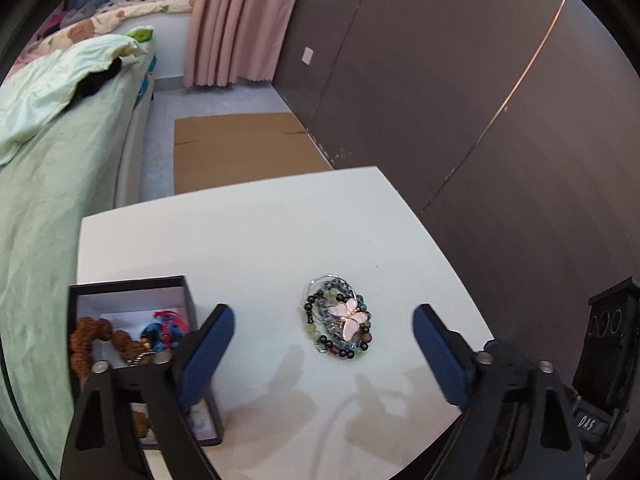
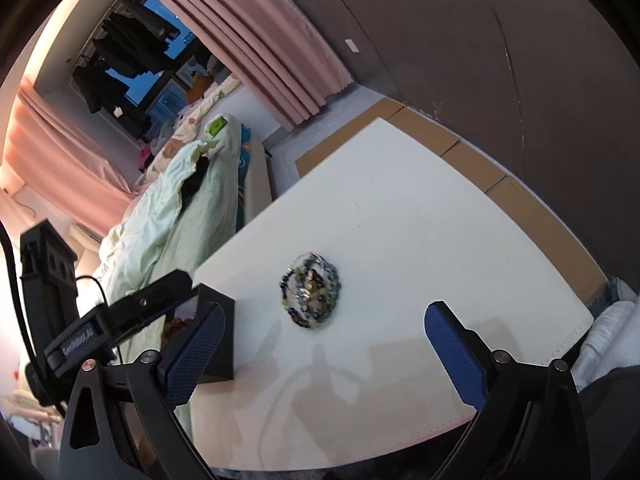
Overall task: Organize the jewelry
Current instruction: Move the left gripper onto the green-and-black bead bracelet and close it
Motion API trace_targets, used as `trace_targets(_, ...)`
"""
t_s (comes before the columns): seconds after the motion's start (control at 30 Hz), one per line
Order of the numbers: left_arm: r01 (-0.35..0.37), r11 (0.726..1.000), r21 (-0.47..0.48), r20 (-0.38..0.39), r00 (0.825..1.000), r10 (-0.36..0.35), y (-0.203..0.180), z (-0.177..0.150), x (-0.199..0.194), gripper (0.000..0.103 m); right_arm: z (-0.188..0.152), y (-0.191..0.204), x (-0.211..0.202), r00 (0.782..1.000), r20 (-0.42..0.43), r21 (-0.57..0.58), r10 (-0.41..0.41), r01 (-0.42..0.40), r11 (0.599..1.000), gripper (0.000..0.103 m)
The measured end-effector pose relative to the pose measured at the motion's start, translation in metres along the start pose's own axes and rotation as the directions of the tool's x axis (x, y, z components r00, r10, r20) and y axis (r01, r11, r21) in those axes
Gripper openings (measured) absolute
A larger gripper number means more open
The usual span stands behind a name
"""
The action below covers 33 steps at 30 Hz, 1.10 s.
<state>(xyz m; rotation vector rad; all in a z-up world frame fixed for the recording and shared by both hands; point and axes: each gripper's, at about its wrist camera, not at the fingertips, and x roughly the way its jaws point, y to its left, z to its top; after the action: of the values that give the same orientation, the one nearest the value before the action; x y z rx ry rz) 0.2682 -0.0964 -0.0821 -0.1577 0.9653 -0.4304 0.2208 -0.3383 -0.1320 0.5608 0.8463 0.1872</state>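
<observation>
Both the left gripper (image 1: pixel 324 320) and right gripper (image 2: pixel 324 320) hang spread and empty over the bracelets (image 1: pixel 339 317) mid-desk (image 1: pixel 248 240), box (image 1: pixel 132 292) at its left edge.

The right gripper (image 2: pixel 324 330) hangs above a white table (image 2: pixel 440 220) with its blue-padded fingers (image 2: pixel 452 344) spread wide and nothing between them, and a small heap of beaded bracelets (image 2: pixel 310 290) lies on the tabletop just beyond the gap, apart from both fingers. A black box (image 2: pixel 218 332) sits at the table's left edge, partly hidden behind the left finger, and the left gripper (image 2: pixel 80 332) shows as a black body at the far left of the picture, its jaws out of sight. Beyond the table are a bed with a pale green quilt (image 2: pixel 188 204), pink curtains (image 2: pixel 280 40), flat cardboard (image 2: pixel 500 176) on the floor and a dark wall (image 2: pixel 540 60).
</observation>
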Motion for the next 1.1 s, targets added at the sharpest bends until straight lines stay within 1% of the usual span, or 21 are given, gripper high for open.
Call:
trace_targets(0.1,-0.004,1.0,0.004,-0.02,1.0,0.004,-0.004,0.002,0.011,0.084,0.0,-0.009,0.006,1.0,-0.021,0.009,0.007,-0.007,1.0,0.101)
trace_targets(0.17,0.002,1.0,-0.002,-0.038,0.999,-0.002,-0.006,0.003,0.018,0.078,0.002,-0.018,0.009,1.0,-0.03,0.018,0.006,-0.006,1.0,0.1)
trace_targets(0.2,0.007,1.0,-0.005,-0.048,0.999,-0.007,-0.006,0.003,0.022,0.074,0.003,-0.023,0.01,0.999,-0.034,0.028,0.004,-0.003,1.0,0.1)
trace_targets(0.23,0.012,1.0,-0.006,-0.056,0.998,-0.012,-0.007,0.004,0.025,0.07,0.004,-0.03,0.011,0.999,-0.037,0.044,0.007,-0.005,0.999,0.097)
trace_targets(0.27,0.014,1.0,-0.006,-0.063,0.998,-0.014,-0.009,0.004,0.028,0.069,0.005,-0.035,0.011,0.999,-0.039,0.055,0.012,-0.009,0.998,0.089)
trace_targets(0.33,0.018,1.0,-0.002,-0.076,0.997,-0.019,-0.013,0.005,0.036,0.069,0.006,-0.044,0.015,0.998,-0.059,0.082,0.025,-0.02,0.996,0.082)
trace_targets(0.4,0.022,1.0,0.005,-0.091,0.996,-0.021,-0.018,0.005,0.044,0.068,0.008,-0.053,0.018,0.997,-0.069,0.115,0.046,-0.038,0.993,0.078)
trace_targets(0.47,0.01,1.0,0.016,-0.114,0.993,-0.008,-0.023,0.004,0.054,0.064,0.009,-0.057,0.022,0.996,-0.075,0.122,0.043,-0.034,0.992,0.075)
trace_targets(0.53,-0.002,1.0,0.015,-0.141,0.99,0.004,-0.023,0.004,0.065,0.052,0.009,-0.06,0.026,0.995,-0.085,0.136,0.046,-0.034,0.99,0.073)
trace_targets(0.6,-0.017,1.0,0.015,-0.165,0.986,0.019,-0.023,0.003,0.073,0.048,0.008,-0.063,0.03,0.994,-0.095,0.154,0.058,-0.043,0.987,0.072)
trace_targets(0.73,-0.064,0.998,0.01,-0.183,0.981,0.065,-0.018,0.0,0.079,0.046,0.008,-0.068,0.036,0.992,-0.106,0.18,0.065,-0.045,0.983,0.071)
trace_targets(0.77,-0.068,0.998,0.005,-0.188,0.98,0.067,-0.016,-0.001,0.079,0.044,0.008,-0.069,0.036,0.992,-0.107,0.181,0.068,-0.047,0.982,0.071)
trace_targets(0.8,-0.073,0.997,-0.001,-0.197,0.978,0.071,-0.014,-0.002,0.079,0.038,0.008,-0.069,0.036,0.992,-0.106,0.182,0.068,-0.048,0.982,0.071)
trace_targets(0.83,-0.083,0.996,-0.007,-0.204,0.976,0.08,-0.012,-0.003,0.079,0.036,0.008,-0.069,0.036,0.992,-0.107,0.181,0.066,-0.046,0.982,0.071)
trace_targets(0.9,-0.102,0.995,-0.02,-0.205,0.974,0.096,-0.009,-0.004,0.078,0.035,0.008,-0.07,0.037,0.992,-0.108,0.179,0.065,-0.045,0.983,0.071)
trace_targets(1.0,-0.11,0.994,-0.027,-0.22,0.97,0.101,-0.007,-0.007,0.082,0.029,0.008,-0.069,0.037,0.992,-0.111,0.175,0.062,-0.041,0.984,0.071)
trace_targets(1.1,-0.117,0.993,-0.033,-0.232,0.967,0.106,-0.005,-0.009,0.088,0.029,0.008,-0.068,0.038,0.992,-0.113,0.167,0.058,-0.039,0.985,0.071)
